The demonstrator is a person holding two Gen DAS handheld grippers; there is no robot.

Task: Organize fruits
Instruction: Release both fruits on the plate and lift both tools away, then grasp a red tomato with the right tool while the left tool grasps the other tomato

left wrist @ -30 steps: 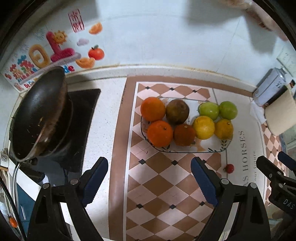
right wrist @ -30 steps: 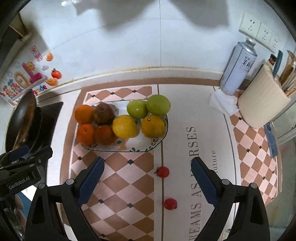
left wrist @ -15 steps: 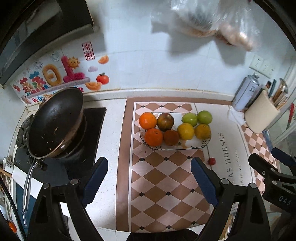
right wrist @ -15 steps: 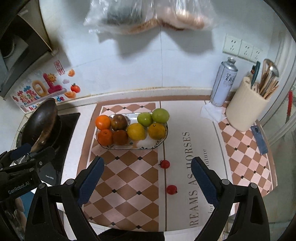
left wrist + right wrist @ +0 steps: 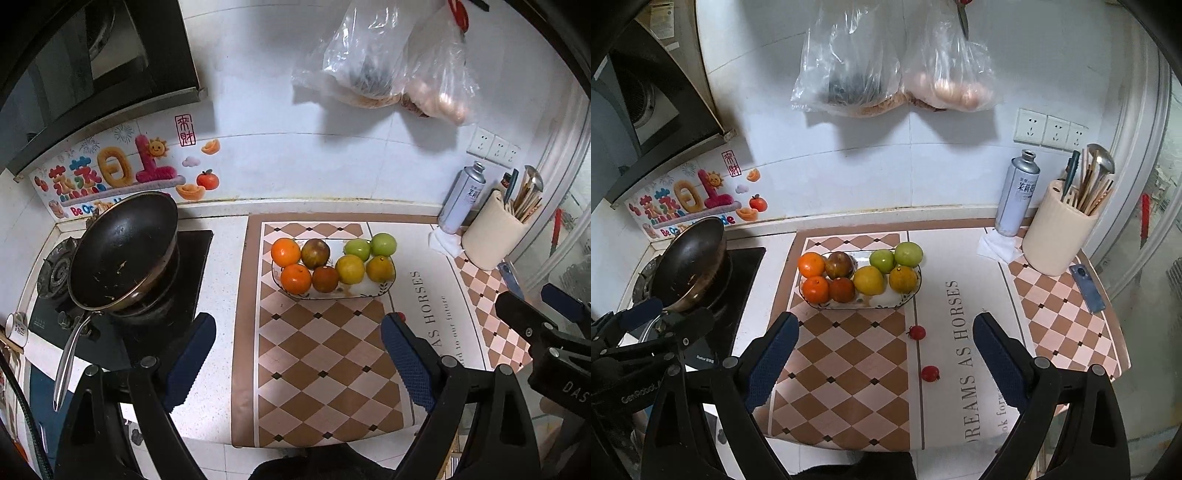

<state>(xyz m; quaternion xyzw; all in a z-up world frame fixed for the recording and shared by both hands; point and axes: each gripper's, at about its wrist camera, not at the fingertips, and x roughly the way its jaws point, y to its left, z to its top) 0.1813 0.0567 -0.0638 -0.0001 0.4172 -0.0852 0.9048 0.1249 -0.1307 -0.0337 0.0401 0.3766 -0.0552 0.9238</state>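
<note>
An oblong plate [image 5: 886,302] [image 5: 354,293] on the checkered mat holds oranges [image 5: 811,264], a brown fruit [image 5: 839,264], yellow fruits [image 5: 868,280] and green fruits [image 5: 908,254]. Two small red tomatoes [image 5: 917,332] [image 5: 930,373] lie on the mat in front of the plate. In the left wrist view one tomato [image 5: 400,316] peeks past a fingertip. My left gripper [image 5: 299,360] and right gripper [image 5: 884,360] are both open and empty, well above and in front of the counter.
A black wok [image 5: 122,251] sits on the stove at left. A spray can [image 5: 1015,194], a utensil holder [image 5: 1060,232], a folded cloth [image 5: 997,245] and a phone [image 5: 1087,290] are at right. Plastic bags [image 5: 894,74] hang on the wall above.
Both grippers have pulled back and up from the counter, so the plate and tomatoes look smaller and farther. Fruits have not moved. Both grippers stay open.
</note>
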